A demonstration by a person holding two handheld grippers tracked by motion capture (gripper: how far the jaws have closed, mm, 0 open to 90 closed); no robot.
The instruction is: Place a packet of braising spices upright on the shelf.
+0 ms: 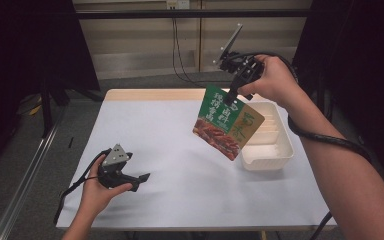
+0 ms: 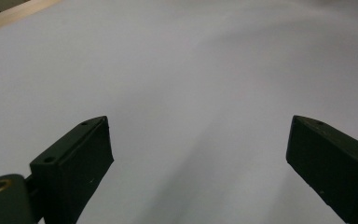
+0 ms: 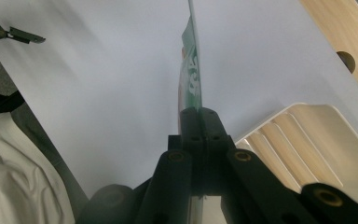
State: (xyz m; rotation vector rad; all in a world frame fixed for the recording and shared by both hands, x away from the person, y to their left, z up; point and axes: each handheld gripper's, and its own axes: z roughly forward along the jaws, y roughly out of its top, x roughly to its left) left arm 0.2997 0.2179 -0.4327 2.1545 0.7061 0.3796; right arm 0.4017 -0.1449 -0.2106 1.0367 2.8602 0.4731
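Currently we have the right gripper (image 1: pixel 233 94) raised over the far right part of the surface (image 1: pixel 180 165), its fingers closed flat on the top edge of a green snack pouch (image 1: pixel 228 124). The pouch hangs free in the air, tilted, its lower corner just above the near left rim of the white tray (image 1: pixel 275 150); it touches neither tray nor surface. In the right gripper view the pouch (image 3: pixel 193 79) shows edge-on, running straight out from the pinched fingers, with the ribbed floor of the tray (image 3: pixel 307 140) off to one side. The tray looks empty as far as we can see. The left gripper (image 1: pixel 141 178) rests low at the near left, well apart from the pouch, its hand (image 1: pixel 97 192) around the body; in the left gripper view its fingers (image 2: pixel 81 158) stand wide apart with nothing between them, only bare surface ahead. We judge the step in hand to be the carry: pouch lifted and on its way, most likely into the tray. Next move, by our reading, calls for shifting the right gripper a little further right so the pouch clears the tray's near rim, lowering until the bottom edge meets the tray floor, then letting the fingers part. Risk noted: the limp pouch may catch the rim or flop outside it.
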